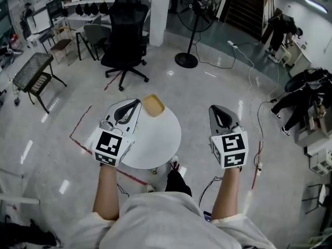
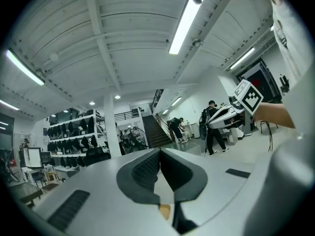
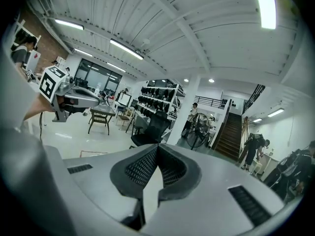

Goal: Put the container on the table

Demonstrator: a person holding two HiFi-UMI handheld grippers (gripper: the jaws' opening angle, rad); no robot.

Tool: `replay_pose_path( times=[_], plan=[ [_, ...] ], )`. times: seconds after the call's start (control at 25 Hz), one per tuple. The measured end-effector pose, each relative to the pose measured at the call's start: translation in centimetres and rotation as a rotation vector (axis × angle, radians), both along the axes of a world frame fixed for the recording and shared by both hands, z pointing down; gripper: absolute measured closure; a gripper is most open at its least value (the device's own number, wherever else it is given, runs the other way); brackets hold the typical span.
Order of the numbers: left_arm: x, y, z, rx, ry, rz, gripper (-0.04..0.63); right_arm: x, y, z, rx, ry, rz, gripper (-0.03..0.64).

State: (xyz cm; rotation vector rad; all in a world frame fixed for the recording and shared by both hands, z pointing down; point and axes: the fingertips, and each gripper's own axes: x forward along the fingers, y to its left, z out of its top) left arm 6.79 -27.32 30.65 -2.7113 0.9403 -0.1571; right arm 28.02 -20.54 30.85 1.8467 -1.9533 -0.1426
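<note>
A shallow tan container point(image 1: 153, 105) rests on the far edge of the round white table point(image 1: 155, 144). My left gripper point(image 1: 137, 104) hovers over the table's left part, its tips just left of the container and apart from it. Its jaws meet at the tips point(image 2: 160, 152) with nothing between them; a small tan patch point(image 2: 165, 211) shows low in the gap. My right gripper point(image 1: 214, 108) hangs over the floor to the right of the table, jaws closed together point(image 3: 157, 149) and empty. Each gripper also appears in the other's view: right gripper point(image 2: 231, 114), left gripper point(image 3: 74, 97).
Beyond the table stand a black office chair point(image 1: 126, 40) and a floor fan point(image 1: 188, 35). Red tape point(image 1: 83, 144) marks the floor at left. Cables point(image 1: 257, 139) run along the floor at right, near a person point(image 1: 301, 97). A dark folding stand point(image 1: 33, 71) is far left.
</note>
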Motion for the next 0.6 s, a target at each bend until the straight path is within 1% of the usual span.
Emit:
replay_pose_path(
  times=[0.28,0.6],
  plan=[
    [0.2,-1.2,1.1,-0.017,-0.015,-0.008,0.577,0.0,-1.6,1.2,-0.023,-0.004,-0.014,0.604],
    [2.7,-3.2,2.5,-0.041,-0.036,-0.015,0.577,2.2,-3.9,2.5,-0.051,-0.009,-0.034,0.604]
  ],
)
